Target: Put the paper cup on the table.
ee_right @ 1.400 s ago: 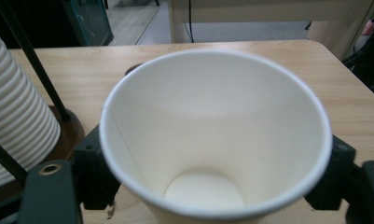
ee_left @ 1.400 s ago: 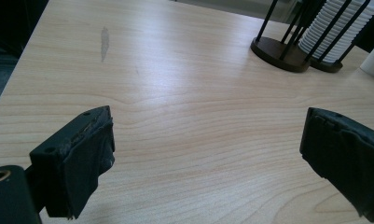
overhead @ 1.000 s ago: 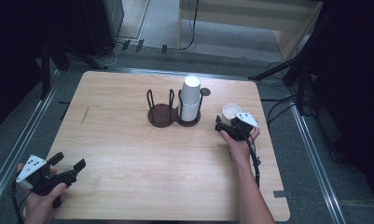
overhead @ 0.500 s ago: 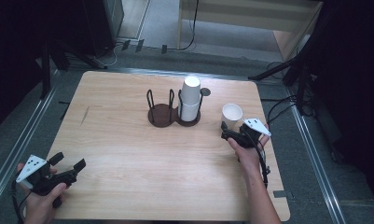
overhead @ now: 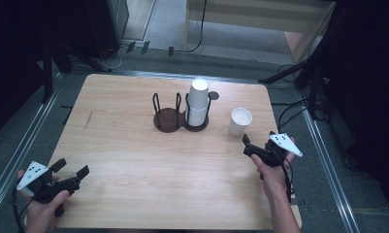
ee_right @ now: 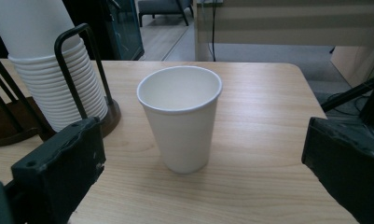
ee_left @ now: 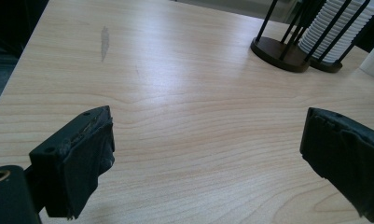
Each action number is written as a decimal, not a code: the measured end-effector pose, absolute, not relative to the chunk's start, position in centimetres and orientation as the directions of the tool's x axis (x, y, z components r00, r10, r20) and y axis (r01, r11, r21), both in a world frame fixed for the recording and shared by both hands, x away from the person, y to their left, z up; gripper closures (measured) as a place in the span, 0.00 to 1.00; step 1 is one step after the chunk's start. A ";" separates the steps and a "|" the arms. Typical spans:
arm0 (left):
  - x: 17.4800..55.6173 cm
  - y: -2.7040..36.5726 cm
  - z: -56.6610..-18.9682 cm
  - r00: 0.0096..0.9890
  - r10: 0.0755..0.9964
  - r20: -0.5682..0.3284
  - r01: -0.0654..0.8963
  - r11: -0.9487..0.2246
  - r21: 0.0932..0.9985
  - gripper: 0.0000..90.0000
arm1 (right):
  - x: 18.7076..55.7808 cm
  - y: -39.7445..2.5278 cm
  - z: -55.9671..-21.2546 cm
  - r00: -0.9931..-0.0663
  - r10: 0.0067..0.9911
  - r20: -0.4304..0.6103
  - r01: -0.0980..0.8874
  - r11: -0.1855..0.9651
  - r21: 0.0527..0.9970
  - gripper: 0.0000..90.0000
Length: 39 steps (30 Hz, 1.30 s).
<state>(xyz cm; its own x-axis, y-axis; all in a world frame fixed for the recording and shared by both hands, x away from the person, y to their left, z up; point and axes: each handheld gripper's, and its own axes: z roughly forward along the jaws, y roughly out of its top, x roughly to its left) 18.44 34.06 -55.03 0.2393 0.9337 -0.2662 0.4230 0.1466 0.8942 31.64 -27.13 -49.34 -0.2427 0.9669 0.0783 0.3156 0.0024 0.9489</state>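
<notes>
A single white paper cup [overhead: 240, 120] [ee_right: 180, 116] stands upright and empty on the wooden table [overhead: 134, 145], right of the holder. My right gripper [overhead: 247, 145] [ee_right: 202, 140] is open just in front of the cup, a short gap away, holding nothing. A stack of upside-down white cups [overhead: 198, 102] [ee_right: 49, 70] sits in the right ring of a dark wire holder [overhead: 168, 119]; its left ring is empty. My left gripper [overhead: 72, 167] [ee_left: 208, 140] rests open near the table's front left corner, with only bare wood between its jaws.
A small dark disc [overhead: 213, 95] lies behind the stack. Cables and stand legs [overhead: 299, 73] crowd the floor off the table's right and far sides. A metal rail [overhead: 17, 155] runs along the left edge.
My right gripper has drawn back from the single cup toward the person and to the right, leaving the cup standing on the table. The left gripper has not moved.
</notes>
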 end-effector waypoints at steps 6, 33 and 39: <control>18.4 34.0 -55.0 0.240 0.934 -0.266 0.421 0.146 0.895 0.04 | 30.3 -28.6 -49.3 -0.222 0.972 0.082 0.310 -0.010 0.951 0.00; 18.4 34.0 -55.0 0.236 0.936 -0.260 0.424 0.142 0.894 0.04 | 23.3 -33.7 -51.6 -0.148 0.987 0.056 0.336 -0.003 0.942 0.00; 18.4 34.0 -55.0 0.235 0.936 -0.260 0.425 0.141 0.894 0.04 | 22.6 -34.5 -52.6 -0.129 0.991 0.040 0.358 0.009 0.934 0.00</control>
<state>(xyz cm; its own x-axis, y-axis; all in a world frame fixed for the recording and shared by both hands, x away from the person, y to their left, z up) 18.37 34.02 -55.02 0.2354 0.9365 -0.2600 0.4253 0.1413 0.8939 22.56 -34.53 -52.61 -0.1295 0.9908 0.0396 0.3576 0.0094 0.9338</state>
